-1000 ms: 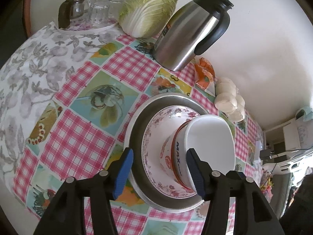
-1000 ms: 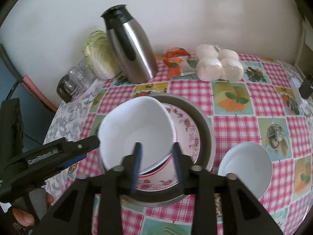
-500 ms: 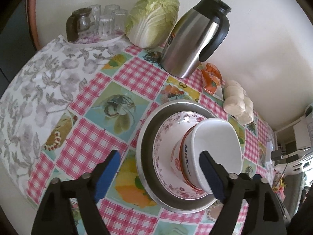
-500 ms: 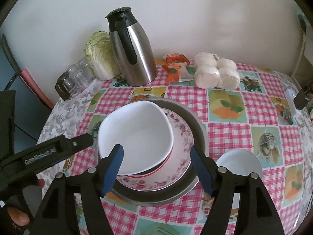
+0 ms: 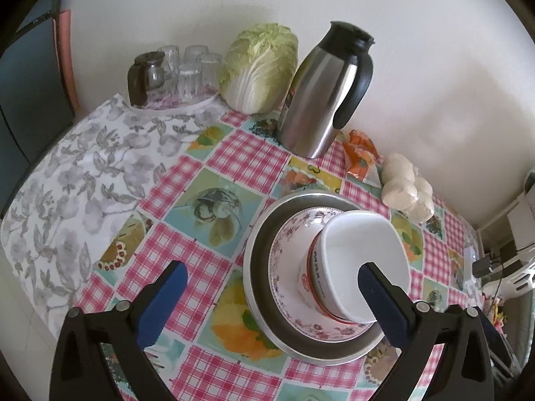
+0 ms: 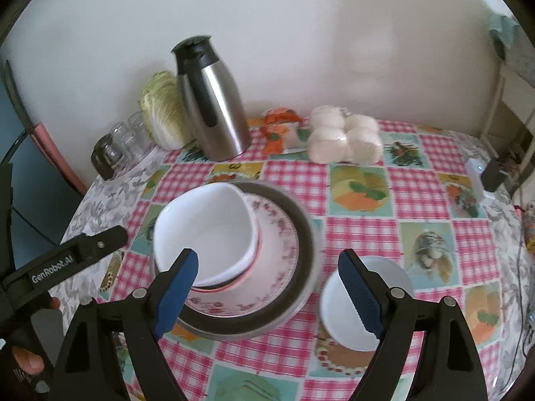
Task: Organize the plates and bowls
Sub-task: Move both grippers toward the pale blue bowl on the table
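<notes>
While both grippers' jaws gape empty, the stacked white bowl (image 6: 204, 230) sits beyond them.

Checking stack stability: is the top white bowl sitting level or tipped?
Tipped. The white bowl leans with its rim slanted over the floral plate; neither tongs touch it.

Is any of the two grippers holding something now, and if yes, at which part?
Nothing is held. The left gripper and the right gripper are both open, with empty fingers, apart from the white bowl that sits on the stack.
</notes>
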`<action>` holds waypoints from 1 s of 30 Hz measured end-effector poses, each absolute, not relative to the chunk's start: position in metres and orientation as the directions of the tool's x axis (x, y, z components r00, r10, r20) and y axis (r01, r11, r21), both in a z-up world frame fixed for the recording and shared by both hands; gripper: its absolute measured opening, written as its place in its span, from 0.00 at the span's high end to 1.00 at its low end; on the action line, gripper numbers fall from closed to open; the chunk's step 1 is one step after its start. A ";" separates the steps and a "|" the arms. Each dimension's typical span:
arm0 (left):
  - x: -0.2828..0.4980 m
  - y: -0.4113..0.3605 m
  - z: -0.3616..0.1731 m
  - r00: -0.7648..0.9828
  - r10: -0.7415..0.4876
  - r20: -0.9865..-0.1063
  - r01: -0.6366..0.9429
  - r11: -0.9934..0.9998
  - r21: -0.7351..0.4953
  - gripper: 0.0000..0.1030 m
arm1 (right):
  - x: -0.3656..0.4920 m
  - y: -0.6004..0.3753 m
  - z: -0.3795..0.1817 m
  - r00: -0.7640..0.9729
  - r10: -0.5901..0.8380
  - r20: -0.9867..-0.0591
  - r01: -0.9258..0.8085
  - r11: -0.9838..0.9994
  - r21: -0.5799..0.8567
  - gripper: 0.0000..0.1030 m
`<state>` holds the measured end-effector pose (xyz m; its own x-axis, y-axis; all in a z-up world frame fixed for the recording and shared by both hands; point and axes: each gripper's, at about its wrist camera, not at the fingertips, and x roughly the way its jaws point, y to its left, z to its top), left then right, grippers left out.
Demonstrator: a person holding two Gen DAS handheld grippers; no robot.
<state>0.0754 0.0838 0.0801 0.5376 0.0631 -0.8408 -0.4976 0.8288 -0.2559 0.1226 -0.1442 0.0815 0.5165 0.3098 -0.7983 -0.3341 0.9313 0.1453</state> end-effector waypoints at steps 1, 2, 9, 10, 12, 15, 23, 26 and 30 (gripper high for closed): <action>0.075 0.081 0.082 0.542 0.064 -0.838 -0.493 0.832 -0.255 0.00 | 0.122 -0.151 0.085 0.526 0.308 -0.793 -0.326 0.934 0.146 0.16; 0.075 0.079 0.084 0.547 0.065 -0.835 -0.486 0.836 -0.253 0.00 | 0.121 -0.158 0.089 0.538 0.303 -0.786 -0.316 0.937 0.145 0.16; 0.076 0.048 0.100 0.589 0.094 -0.803 -0.425 0.881 -0.209 0.00 | 0.113 -0.202 0.109 0.601 0.286 -0.746 -0.297 0.947 0.123 0.16; 0.077 0.043 0.101 0.594 0.091 -0.799 -0.413 0.887 -0.206 0.00 | 0.111 -0.208 0.111 0.609 0.283 -0.741 -0.294 0.948 0.120 0.16; 0.079 0.034 0.104 0.603 0.080 -0.794 -0.387 0.899 -0.203 0.00 | 0.109 -0.219 0.112 0.619 0.271 -0.737 -0.284 0.952 0.112 0.16; 0.082 0.016 0.110 0.619 0.080 -0.781 -0.345 0.921 -0.180 0.00 | 0.107 -0.238 0.114 0.636 0.233 -0.736 -0.254 0.963 0.086 0.16; 0.090 -0.029 0.116 0.638 0.098 -0.764 -0.279 0.954 -0.110 0.00 | 0.099 -0.284 0.124 0.708 0.145 -0.691 -0.143 0.988 0.061 0.16; 0.092 -0.049 0.116 0.646 0.146 -0.749 -0.259 0.965 -0.035 0.00 | 0.099 -0.297 0.122 0.713 0.142 -0.687 -0.108 0.990 0.092 0.16; 0.097 -0.069 0.109 0.619 0.166 -0.768 -0.268 0.963 -0.007 0.00 | 0.099 -0.314 0.118 0.711 0.107 -0.695 -0.060 0.994 0.091 0.16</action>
<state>0.0967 -0.0694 0.1091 0.6190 0.1663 -0.7676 -0.2680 0.9634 -0.0074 0.0990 -0.3140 0.1175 0.7108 0.1068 -0.6953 -0.0601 0.9940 0.0913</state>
